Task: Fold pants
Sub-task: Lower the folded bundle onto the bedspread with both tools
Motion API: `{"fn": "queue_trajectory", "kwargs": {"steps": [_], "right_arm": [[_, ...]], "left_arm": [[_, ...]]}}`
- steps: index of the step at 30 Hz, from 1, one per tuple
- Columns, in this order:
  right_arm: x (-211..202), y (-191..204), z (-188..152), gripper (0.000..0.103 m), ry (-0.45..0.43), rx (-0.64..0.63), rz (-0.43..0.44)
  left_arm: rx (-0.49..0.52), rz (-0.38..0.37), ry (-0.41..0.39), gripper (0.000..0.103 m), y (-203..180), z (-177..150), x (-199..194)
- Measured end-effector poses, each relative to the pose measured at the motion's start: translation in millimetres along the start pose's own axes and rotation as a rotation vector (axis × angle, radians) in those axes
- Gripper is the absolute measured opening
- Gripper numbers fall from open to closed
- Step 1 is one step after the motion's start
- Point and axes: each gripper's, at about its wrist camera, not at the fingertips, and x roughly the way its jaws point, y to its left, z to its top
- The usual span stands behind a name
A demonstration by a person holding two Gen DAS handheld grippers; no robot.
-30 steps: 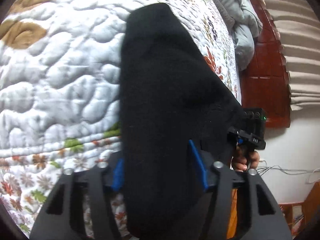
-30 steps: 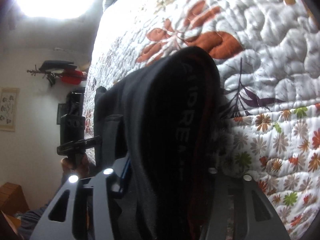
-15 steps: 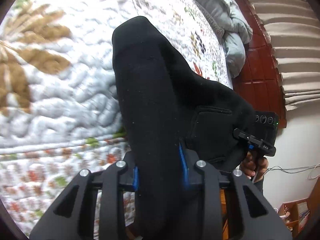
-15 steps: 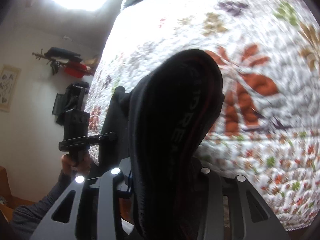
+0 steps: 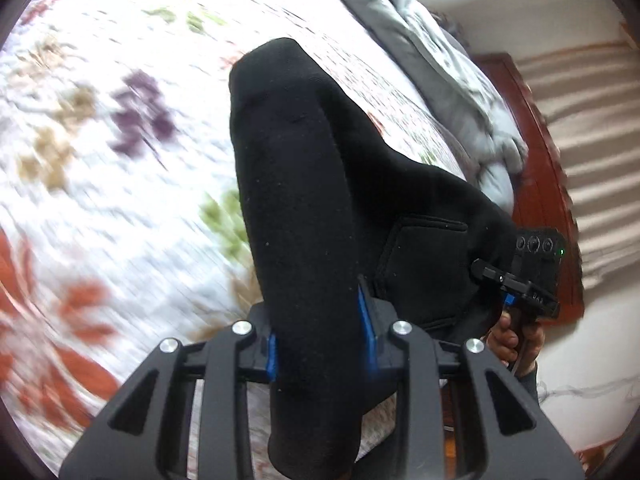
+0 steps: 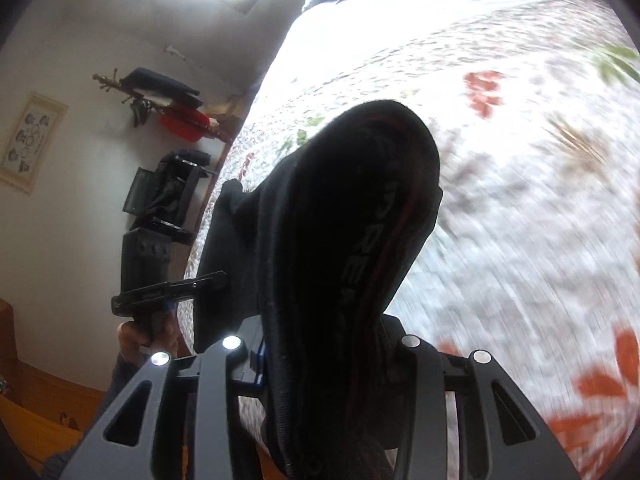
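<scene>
The black pants (image 5: pixel 304 216) hang between my two grippers above a floral quilted bed (image 5: pixel 120 160). My left gripper (image 5: pixel 320 332) is shut on a bunched fold of the black fabric, its blue pads pressed on both sides. My right gripper (image 6: pixel 324 356) is shut on the waistband end of the pants (image 6: pixel 352 220), where grey lettering and a red stripe show. The right gripper shows in the left wrist view (image 5: pixel 520 284), clamped on the pants near a pocket. The left gripper shows in the right wrist view (image 6: pixel 172 284), at the pants' far edge.
A grey blanket (image 5: pixel 452 80) lies bunched at the head of the bed by a dark red wooden headboard (image 5: pixel 540 184). A wall with a framed picture (image 6: pixel 32 140) and a rack of items (image 6: pixel 168 108) stands beyond the bed's side.
Both grippers have lifted and carried the pants further across the bed; the quilt pattern below has shifted and blurs. The left gripper's fingers closed tighter on the fabric since one second ago.
</scene>
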Motion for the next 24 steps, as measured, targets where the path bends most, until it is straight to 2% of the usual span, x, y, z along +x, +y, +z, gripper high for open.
{"fn": "queue_trajectory", "kwargs": {"steps": [4,7,9,10,13,14,15,16,17,18,20,21,24], "right_arm": [[55.2,9.8,40.6,0.038,0.035,0.007,0.000],[90.7,-3.4,54.2,0.038,0.086,0.041,0.000],[114.1,-18.8,53.9,0.039,0.117,0.059,-0.041],[118.9,-27.1,50.7,0.040,0.122,0.072,-0.054],[124.4,-50.2,45.2,0.055,0.117,0.106,-0.041],[121.8,-50.4,42.9,0.057,0.111,0.106,-0.034],[113.5,-48.6,42.1,0.059,0.094,0.098,-0.044],[104.3,-47.8,41.2,0.061,0.072,0.091,-0.052],[93.6,-43.9,44.8,0.061,0.034,0.091,-0.052],[81.6,-41.3,49.2,0.060,-0.013,0.093,-0.059],[50.8,-31.0,57.0,0.052,-0.130,0.065,-0.081],[42.5,-25.3,59.6,0.049,-0.155,0.053,-0.067],[46.1,-0.3,72.6,0.040,-0.158,0.005,-0.029]], "left_arm": [[-0.062,0.023,-0.005,0.029,43.9,44.8,-8.5],[-0.126,0.043,0.022,0.030,84.1,64.0,-2.5],[-0.154,0.067,0.042,0.032,101.3,65.5,6.0],[-0.166,0.067,0.056,0.037,110.2,64.6,11.3],[-0.165,0.015,0.056,0.047,118.2,61.0,14.3],[-0.168,-0.003,0.043,0.049,117.8,60.1,11.1],[-0.170,-0.002,0.028,0.055,117.4,59.2,7.5],[-0.169,0.019,-0.008,0.065,117.6,58.8,-2.6],[-0.164,0.037,-0.045,0.070,118.3,58.6,-13.8],[-0.148,0.082,-0.120,0.075,112.5,58.5,-31.5],[-0.097,0.106,-0.211,0.076,101.9,61.0,-55.8],[-0.075,0.101,-0.240,0.076,94.5,61.4,-61.9],[0.018,0.001,-0.284,0.076,66.5,68.2,-68.2]]}}
